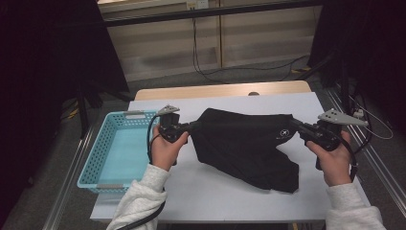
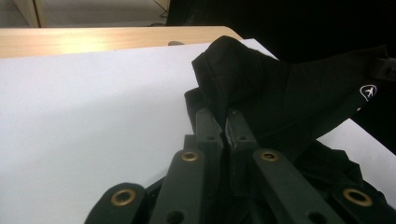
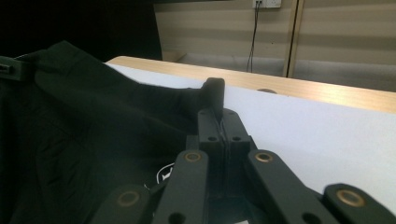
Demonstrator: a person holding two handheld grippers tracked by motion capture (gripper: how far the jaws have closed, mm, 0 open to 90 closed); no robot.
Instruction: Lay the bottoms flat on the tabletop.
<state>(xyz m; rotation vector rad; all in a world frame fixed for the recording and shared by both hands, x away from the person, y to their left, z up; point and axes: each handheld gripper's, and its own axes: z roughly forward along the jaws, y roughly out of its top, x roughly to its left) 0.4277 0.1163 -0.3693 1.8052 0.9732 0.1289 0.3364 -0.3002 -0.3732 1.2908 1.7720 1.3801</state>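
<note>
A black garment (image 1: 244, 146) with a small white logo hangs stretched between my two grippers above the white table (image 1: 191, 191); its lower part droops onto the table. My left gripper (image 1: 194, 126) is shut on the garment's left corner. In the left gripper view the jaws (image 2: 225, 119) pinch a fold of the black cloth (image 2: 280, 93). My right gripper (image 1: 293, 123) is shut on the garment's right corner. In the right gripper view its jaws (image 3: 215, 100) clamp the cloth edge, and the garment (image 3: 84, 130) spreads away to the left.
A light blue perforated basket (image 1: 95, 158) stands at the table's left edge, beside my left hand. A wooden strip (image 1: 220, 89) runs along the table's far side. Cables (image 1: 206, 72) lie on the floor beyond. A metal rail (image 1: 383, 167) borders the right.
</note>
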